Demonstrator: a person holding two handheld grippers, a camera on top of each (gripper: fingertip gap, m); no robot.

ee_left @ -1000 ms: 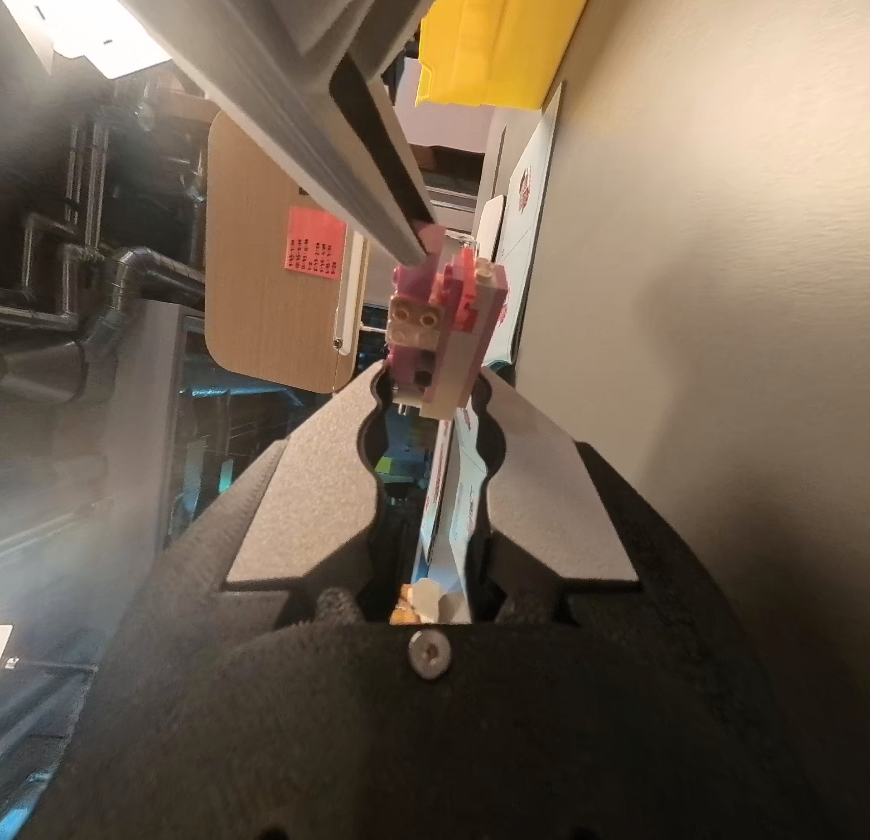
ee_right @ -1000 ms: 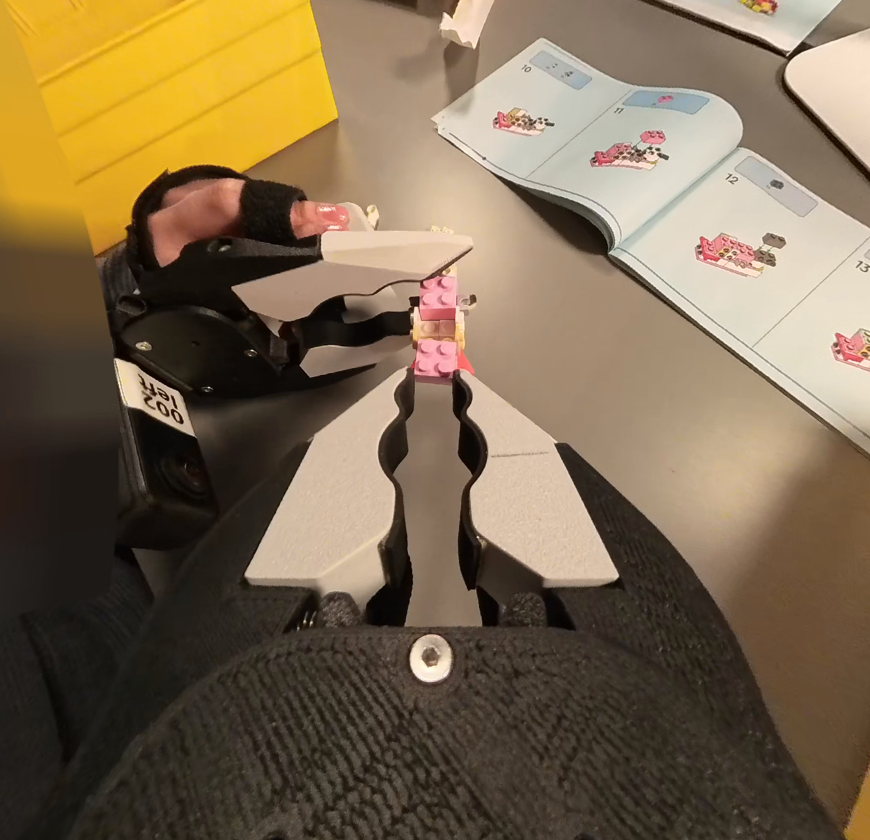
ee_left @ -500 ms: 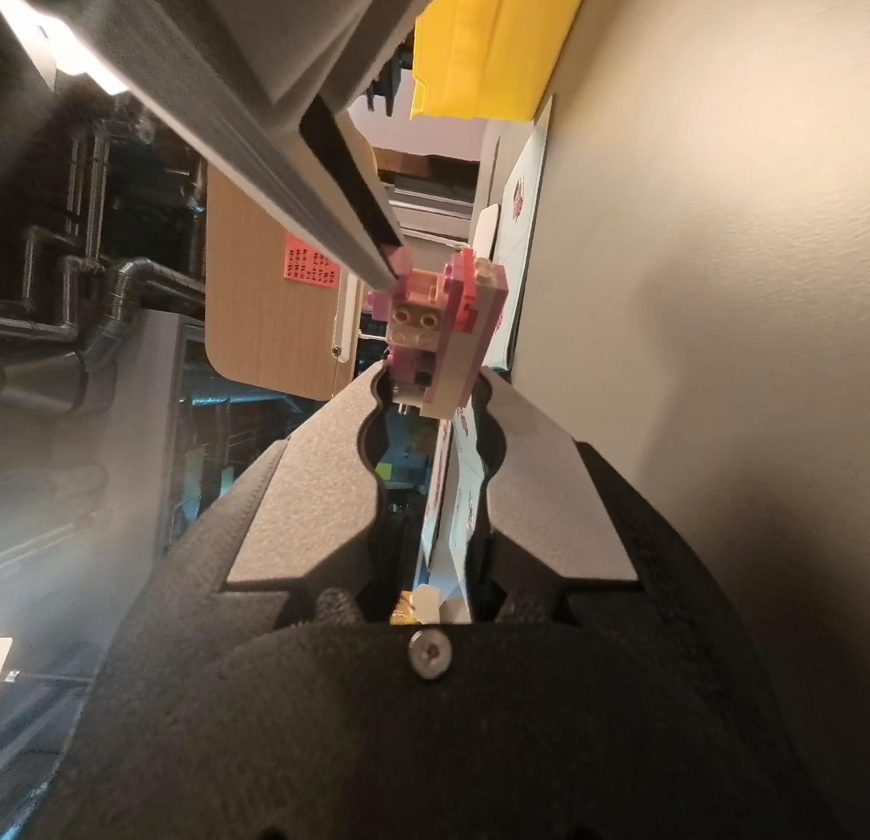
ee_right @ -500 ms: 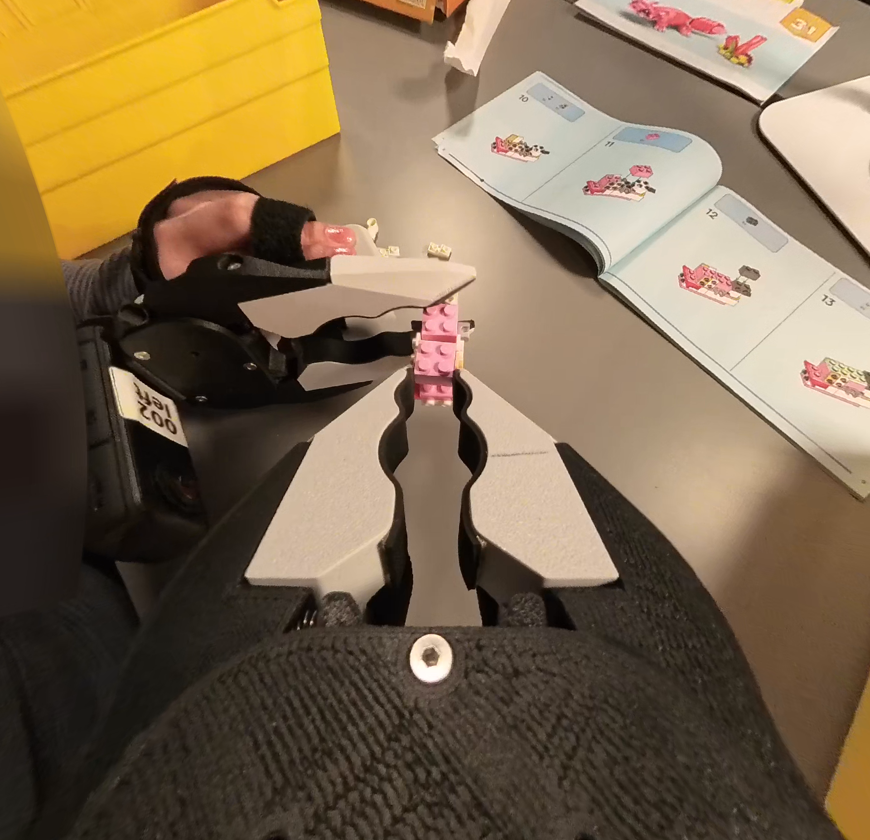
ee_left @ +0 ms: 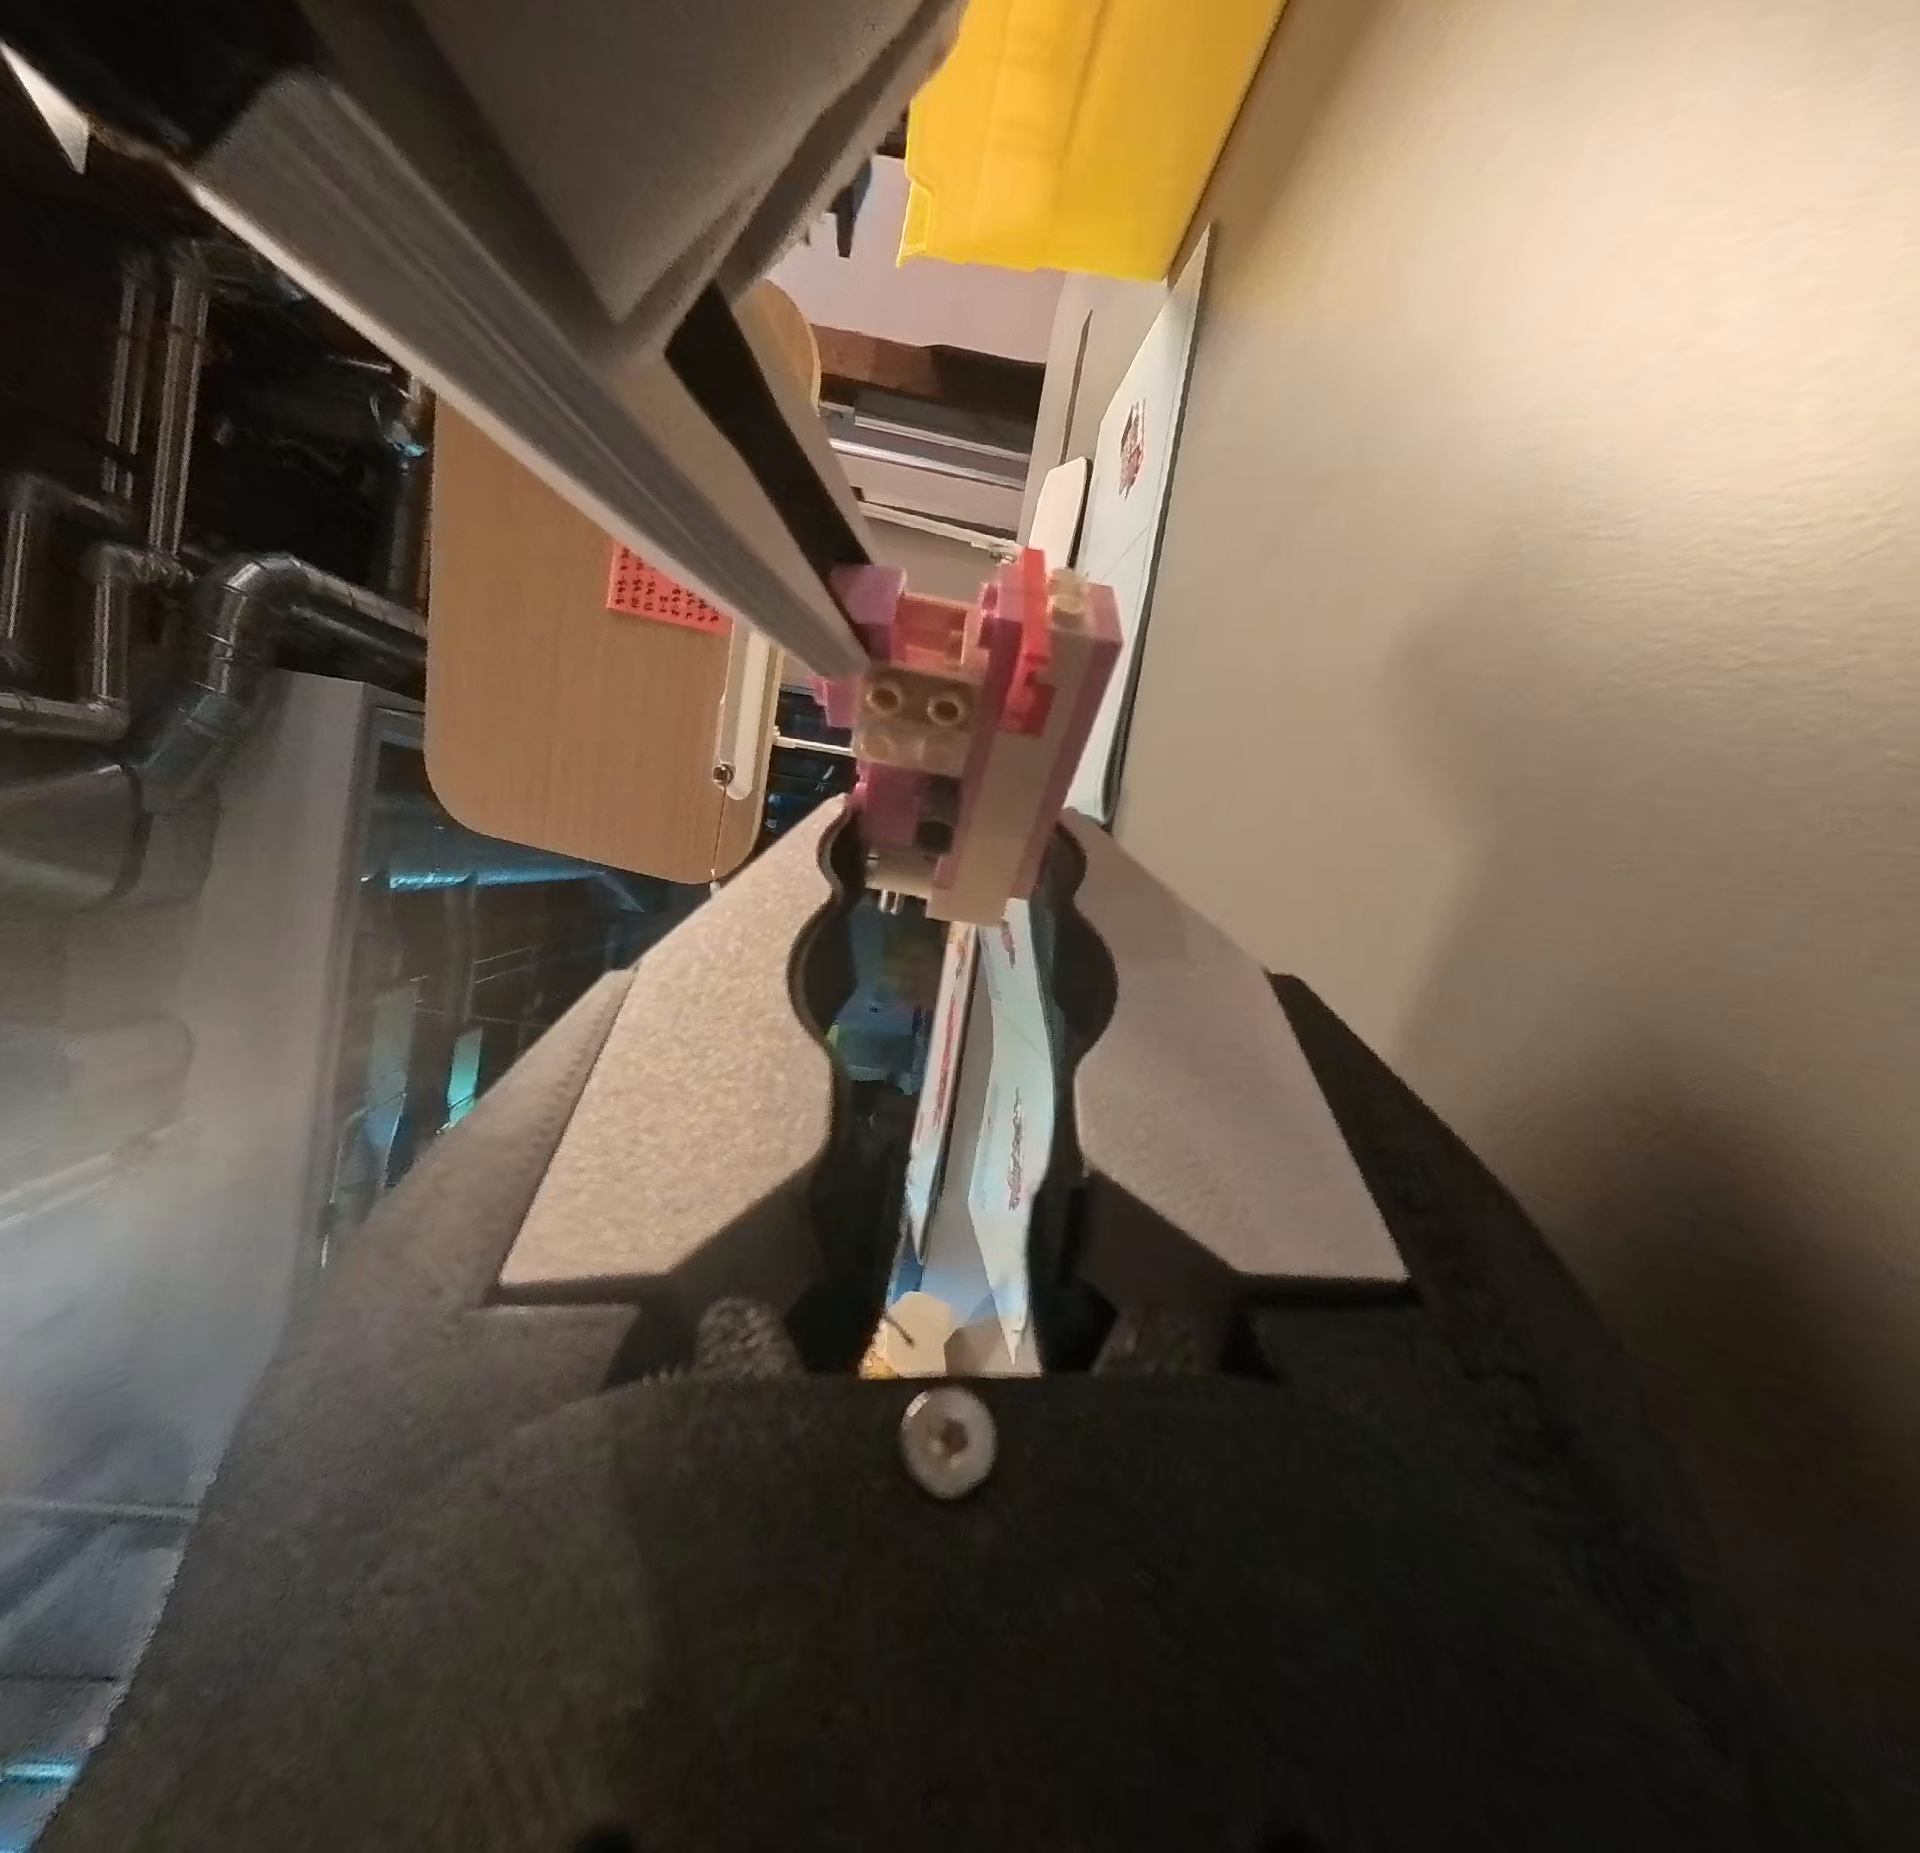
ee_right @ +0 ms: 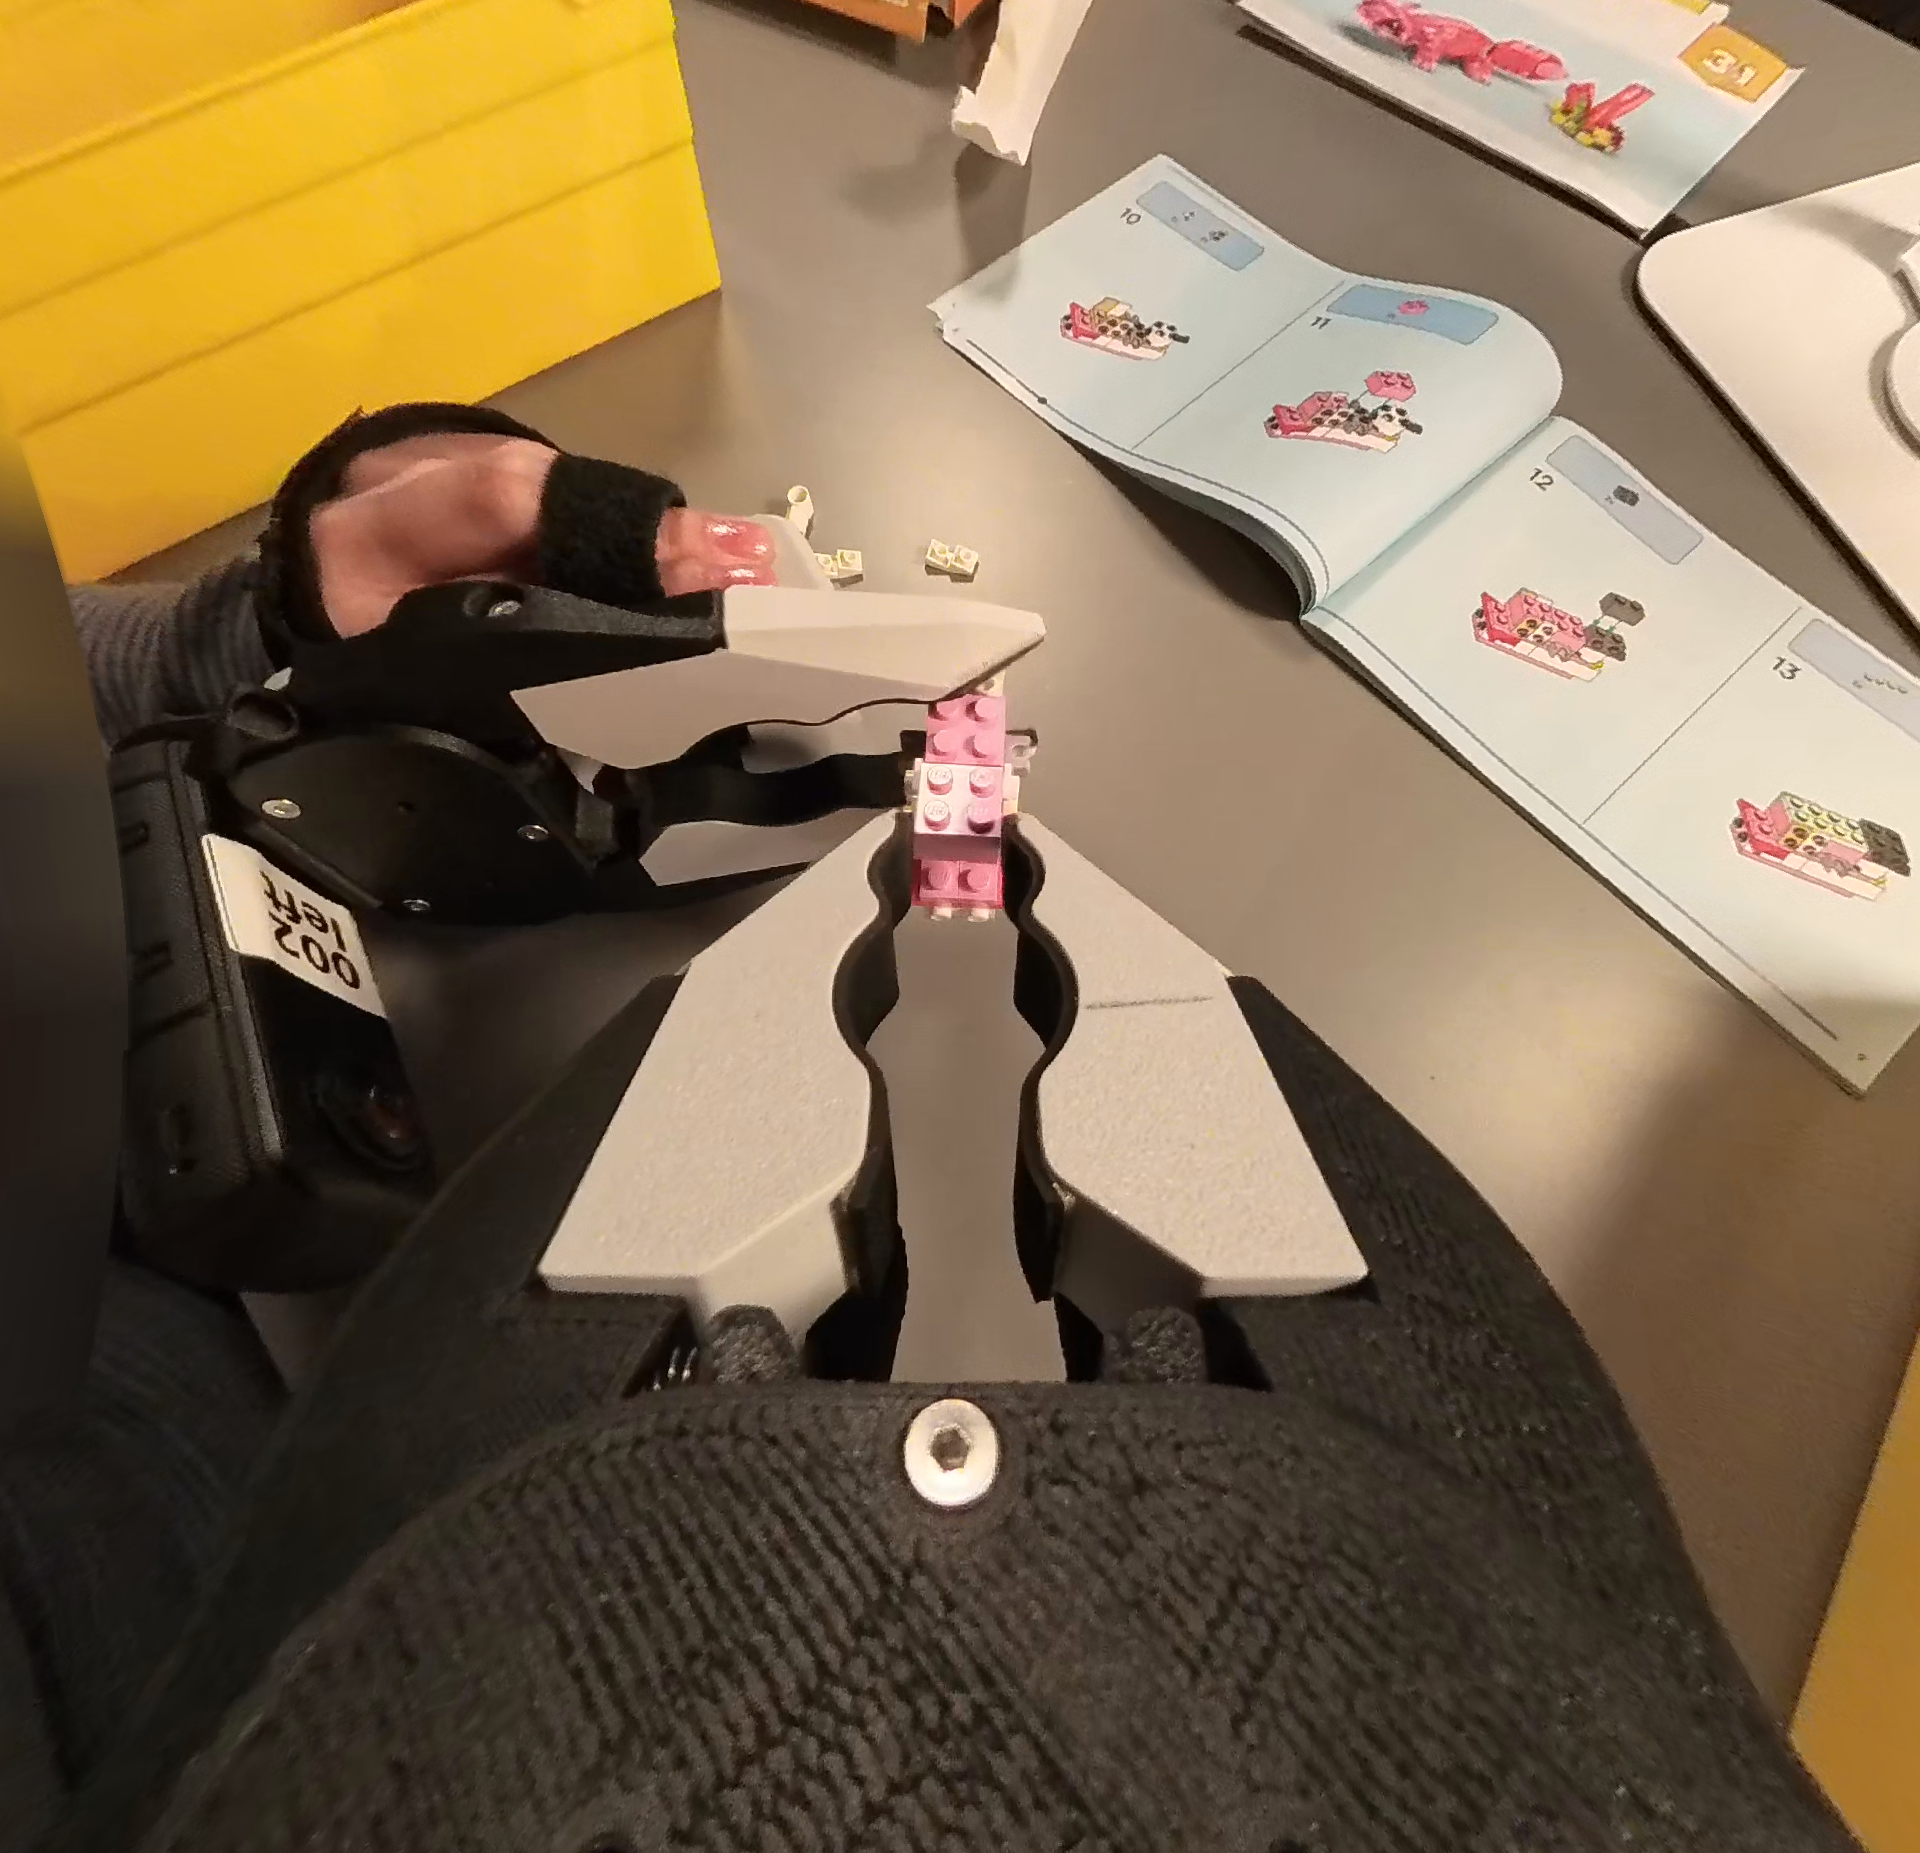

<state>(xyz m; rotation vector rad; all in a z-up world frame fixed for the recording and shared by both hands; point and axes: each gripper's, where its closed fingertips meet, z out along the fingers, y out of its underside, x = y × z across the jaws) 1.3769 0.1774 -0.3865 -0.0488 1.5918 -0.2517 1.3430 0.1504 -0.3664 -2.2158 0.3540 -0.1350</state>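
A small assembly of pink, lilac and tan bricks (ee_right: 961, 795) is held above the dark table (ee_right: 1299, 868) by both grippers. My right gripper (ee_right: 958, 847) is shut on its near end, one fingertip on each side of the pink bricks. The left gripper comes in from the left, turned on its side, with its upper finger (ee_right: 883, 640) on the far end of the assembly. In the left wrist view my left gripper (ee_left: 956, 847) is shut on the assembly (ee_left: 977, 723), and the right gripper's finger (ee_left: 727, 536) touches its upper left pink brick.
A yellow bin (ee_right: 312, 193) stands at the back left. An open instruction booklet (ee_right: 1351, 432) lies to the right, with a second booklet (ee_right: 1507, 47) behind it. Small loose white pieces (ee_right: 951, 554) lie beyond the grippers. A gloved hand (ee_right: 468, 525) holds the left gripper. There is about 5 centimetres between the tips of the two grippers.
The right gripper has slid farther onto the assembly, so the bricks now sit deeper between its fingertips. The tan studs seen earlier in the right wrist view are now covered. Both grasps held.
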